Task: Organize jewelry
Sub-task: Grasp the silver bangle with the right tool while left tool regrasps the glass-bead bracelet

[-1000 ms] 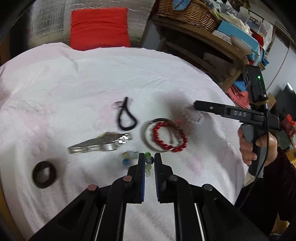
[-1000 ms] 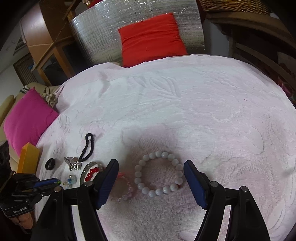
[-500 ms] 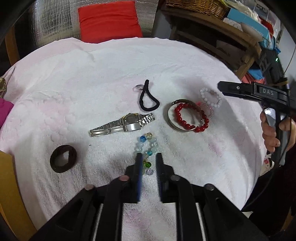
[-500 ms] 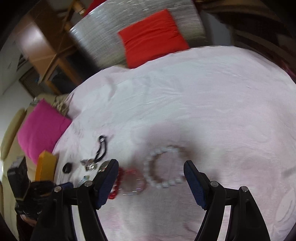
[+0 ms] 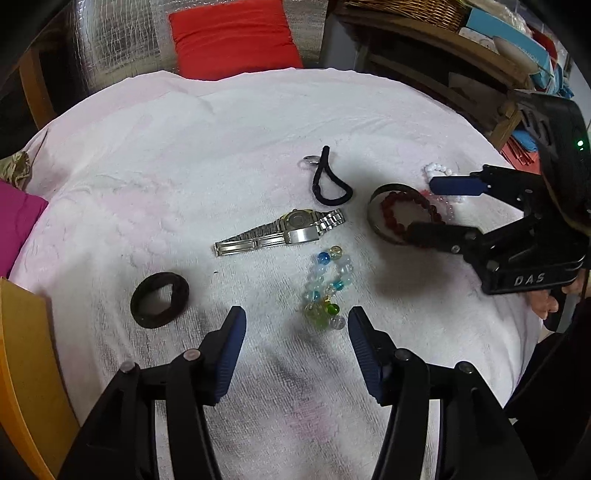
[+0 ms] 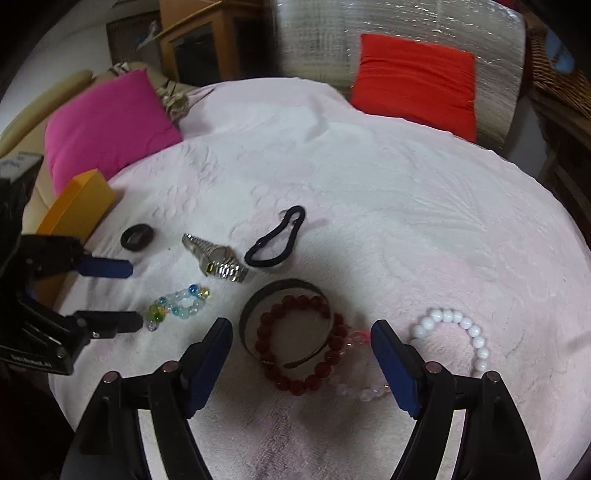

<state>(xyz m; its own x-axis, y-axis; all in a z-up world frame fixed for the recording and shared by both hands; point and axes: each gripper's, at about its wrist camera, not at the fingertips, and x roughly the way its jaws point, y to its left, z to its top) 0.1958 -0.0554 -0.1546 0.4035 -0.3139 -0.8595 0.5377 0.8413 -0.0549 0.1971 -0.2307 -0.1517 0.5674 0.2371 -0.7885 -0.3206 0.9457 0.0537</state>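
Observation:
A bracelet of clear, blue and green glass beads (image 5: pixel 327 288) lies on the white cloth just ahead of my left gripper (image 5: pixel 295 328). Its jaws are opening and no pad touches the beads. My right gripper (image 6: pixel 301 328) hovers with its jaws opening on either side of a dark red bead bracelet (image 6: pixel 263 334), which lies across a dark bangle (image 6: pixel 284 284); nothing is held. A white bead bracelet (image 6: pixel 454 321) and a pale pink one (image 6: pixel 365 395) lie to its right. Farther off lie a steel watch (image 6: pixel 218 262), a black cord loop (image 6: pixel 277 240) and a black ring (image 6: pixel 136 238).
The jewelry lies on a round table under a white-pink cloth (image 6: pixel 406 184). An orange box (image 6: pixel 77 206) stands at its left edge, by a pink cushion (image 6: pixel 107 122). A red cushion (image 6: pixel 413 85) and a wooden shelf with a wicker basket (image 5: pixel 406 11) lie beyond.
My left gripper has opened and drawn back, leaving the glass bead bracelet on the cloth. My right gripper has swung left from the white bracelet to the red one.

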